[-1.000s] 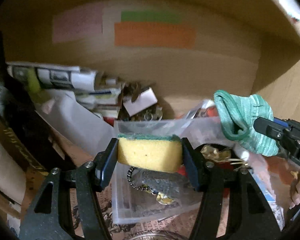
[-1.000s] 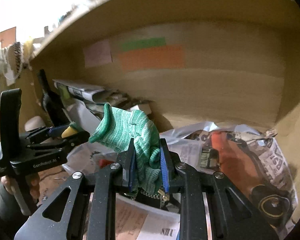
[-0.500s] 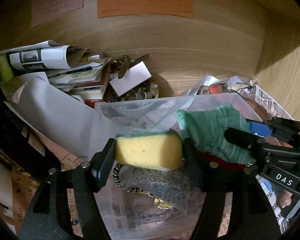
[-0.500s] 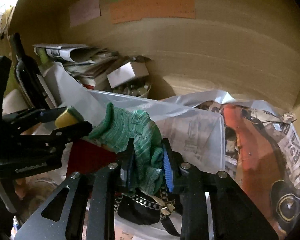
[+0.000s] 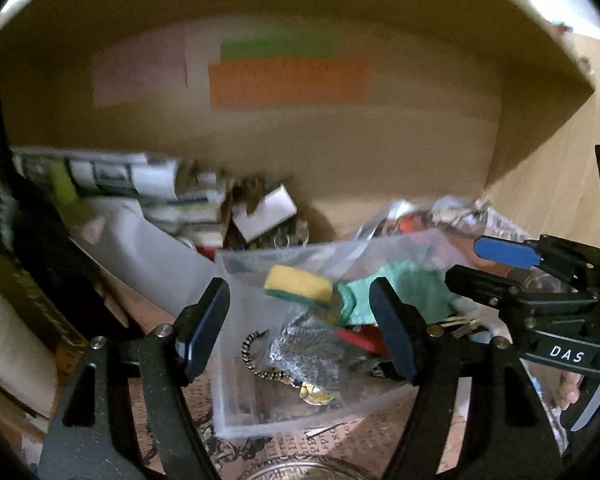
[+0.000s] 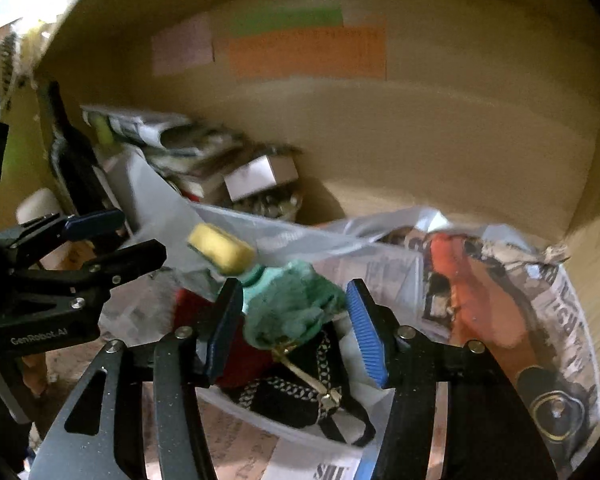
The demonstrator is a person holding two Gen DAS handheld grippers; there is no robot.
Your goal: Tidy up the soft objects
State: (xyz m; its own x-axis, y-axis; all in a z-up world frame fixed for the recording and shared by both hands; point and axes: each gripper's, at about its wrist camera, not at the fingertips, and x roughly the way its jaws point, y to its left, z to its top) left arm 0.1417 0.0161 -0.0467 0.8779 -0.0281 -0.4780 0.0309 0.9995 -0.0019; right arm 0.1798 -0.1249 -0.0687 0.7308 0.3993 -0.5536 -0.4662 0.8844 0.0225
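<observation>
Yellow sponge (image 5: 299, 285) beside green cloth (image 5: 396, 296) in clear bin (image 5: 236, 412), beyond spread fingers (image 5: 204, 328).

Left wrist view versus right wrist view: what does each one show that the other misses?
Only the left wrist view shows the grey scaly toy in the clear bin. Only the right wrist view shows the black patterned pouch and the whole newspaper-wrapped orange item. Both show the yellow sponge and green glove in the bin, and the left tool and right tool open.
</observation>
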